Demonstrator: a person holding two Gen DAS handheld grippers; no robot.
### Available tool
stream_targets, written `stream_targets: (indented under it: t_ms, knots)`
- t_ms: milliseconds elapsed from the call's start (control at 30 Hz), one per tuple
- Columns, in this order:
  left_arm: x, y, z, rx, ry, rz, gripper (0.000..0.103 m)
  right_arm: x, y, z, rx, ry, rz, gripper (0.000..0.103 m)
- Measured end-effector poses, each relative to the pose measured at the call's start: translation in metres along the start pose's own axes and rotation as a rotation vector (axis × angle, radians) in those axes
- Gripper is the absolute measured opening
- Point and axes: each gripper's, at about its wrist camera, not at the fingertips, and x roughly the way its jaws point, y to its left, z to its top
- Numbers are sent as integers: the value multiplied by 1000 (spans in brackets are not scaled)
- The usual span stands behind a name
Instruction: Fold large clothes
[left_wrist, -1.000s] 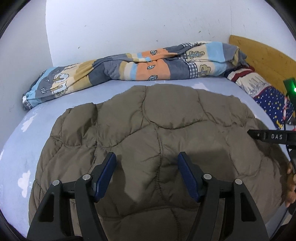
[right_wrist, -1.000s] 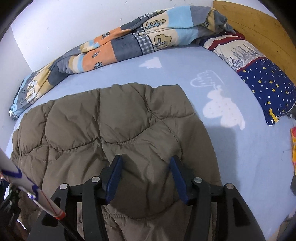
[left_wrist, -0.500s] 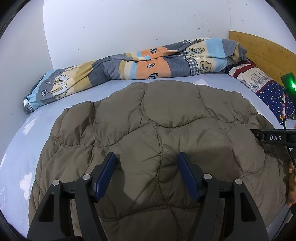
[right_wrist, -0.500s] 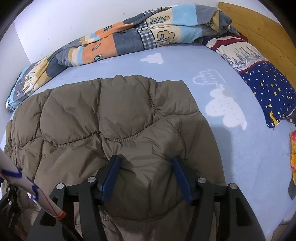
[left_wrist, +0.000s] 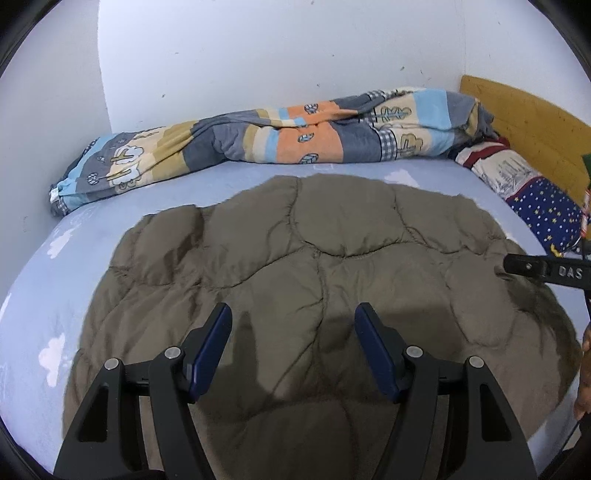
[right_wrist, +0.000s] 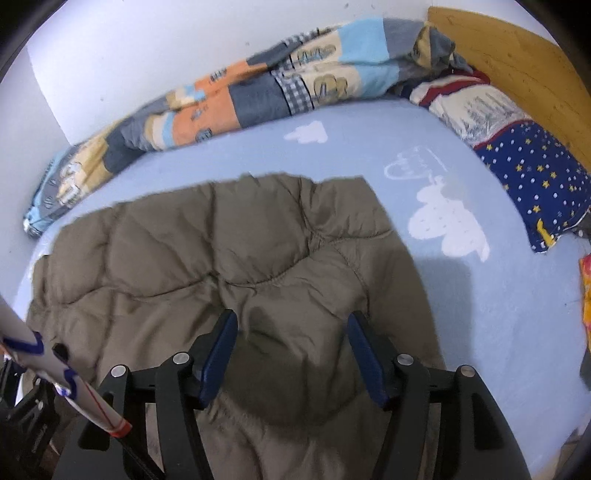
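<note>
A large olive-brown quilted jacket (left_wrist: 325, 266) lies spread flat on the blue bed sheet (left_wrist: 44, 280). It also shows in the right wrist view (right_wrist: 207, 258). My left gripper (left_wrist: 293, 325) is open and empty, hovering above the jacket's near middle. My right gripper (right_wrist: 291, 328) is open and empty, above the jacket's near right part. The right gripper's black body (left_wrist: 546, 271) shows at the right edge of the left wrist view, over the jacket's right edge.
A rolled patchwork duvet (left_wrist: 258, 144) lies along the far wall. Pillows (right_wrist: 517, 155) lie against the wooden headboard (right_wrist: 517, 51) at the right. An orange item (right_wrist: 585, 288) sits at the right edge. The white wall (left_wrist: 258, 55) stands behind the bed.
Both grippers have pulled back and risen slightly over the jacket, so more of the sheet and wall shows. Both stay open. The jacket has not moved.
</note>
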Motion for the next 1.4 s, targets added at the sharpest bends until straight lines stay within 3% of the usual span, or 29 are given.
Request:
stream_targets:
  t_ms: [100, 300, 433, 533, 867, 1000, 1133, 1300, 1400]
  knots:
    - [-23, 10, -11, -28, -17, 16, 68, -23, 2, -16, -15, -25, 10, 67]
    - [-81, 20, -49, -72, -54, 28, 68, -91, 18, -78, -61, -132, 67, 67]
    - [-146, 23, -77, -108, -104, 28, 68, -157, 39, -127, -107, -240, 69, 67]
    - [-197, 21, -88, -85, -173, 46, 68, -208, 53, -156, -155, -333, 66, 75]
    - [-345, 30, -101, -85, -371, 113, 89, -346, 73, -213, -156, -540, 138, 90]
    - [-370, 31, -106, -72, -382, 99, 92, -378, 86, -227, -196, -601, 144, 93]
    - [-382, 31, -109, -72, -408, 148, 95, -391, 96, -234, -238, -638, 123, 97]
    - [-362, 23, -106, -54, -288, 163, 95, -381, 103, -236, -252, -587, 131, 98]
    - [-356, 16, -106, -45, -273, 248, 95, -377, 105, -237, -261, -577, 118, 98]
